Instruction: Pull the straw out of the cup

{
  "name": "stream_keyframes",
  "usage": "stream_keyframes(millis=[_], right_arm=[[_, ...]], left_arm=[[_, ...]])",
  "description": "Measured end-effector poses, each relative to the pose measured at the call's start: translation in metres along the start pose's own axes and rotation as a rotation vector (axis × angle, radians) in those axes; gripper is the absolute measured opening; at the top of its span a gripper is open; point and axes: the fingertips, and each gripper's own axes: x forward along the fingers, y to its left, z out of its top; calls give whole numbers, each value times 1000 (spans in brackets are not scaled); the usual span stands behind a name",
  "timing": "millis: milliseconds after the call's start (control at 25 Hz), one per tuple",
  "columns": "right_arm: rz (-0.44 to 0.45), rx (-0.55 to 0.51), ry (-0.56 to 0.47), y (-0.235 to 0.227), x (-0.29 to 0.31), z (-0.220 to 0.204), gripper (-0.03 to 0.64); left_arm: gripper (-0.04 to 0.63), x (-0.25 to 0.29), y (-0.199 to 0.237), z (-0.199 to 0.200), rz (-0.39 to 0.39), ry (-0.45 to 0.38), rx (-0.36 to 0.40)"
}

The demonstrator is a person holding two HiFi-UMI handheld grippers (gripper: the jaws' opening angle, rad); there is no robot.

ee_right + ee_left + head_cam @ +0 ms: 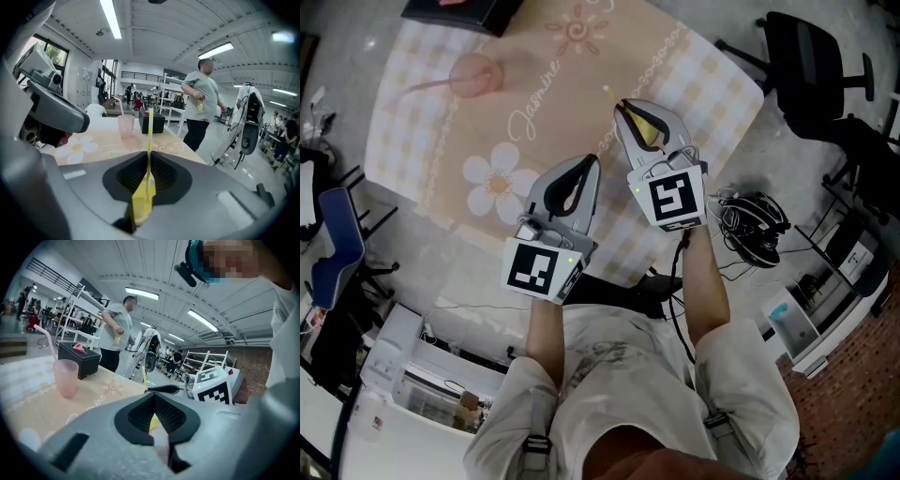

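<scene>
A pink cup (473, 75) with a pink straw (427, 86) stands far off at the table's back left, also seen in the left gripper view (65, 378) and the right gripper view (125, 125). My right gripper (621, 108) is shut on a thin yellow-and-white striped straw (149, 140), whose tip (607, 92) pokes out past the jaws. A yellow object (143, 201) of unclear shape sits in the hollow behind the pads. My left gripper (594, 161) hovers beside it to the left, jaw tips together and nothing between them.
A black box (469, 11) sits at the table's far edge behind the pink cup. A person (199, 101) stands beyond the table. An office chair (811, 56) and headphones (755, 225) on the floor lie to the right.
</scene>
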Motion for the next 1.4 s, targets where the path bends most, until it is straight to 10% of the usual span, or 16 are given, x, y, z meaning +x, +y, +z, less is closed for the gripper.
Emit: stream_keyframes(millis=[1400], right_arm=[[-143, 155, -180, -20, -93, 53, 28]], left_arm=[[5, -34, -36, 34, -76, -53, 64]])
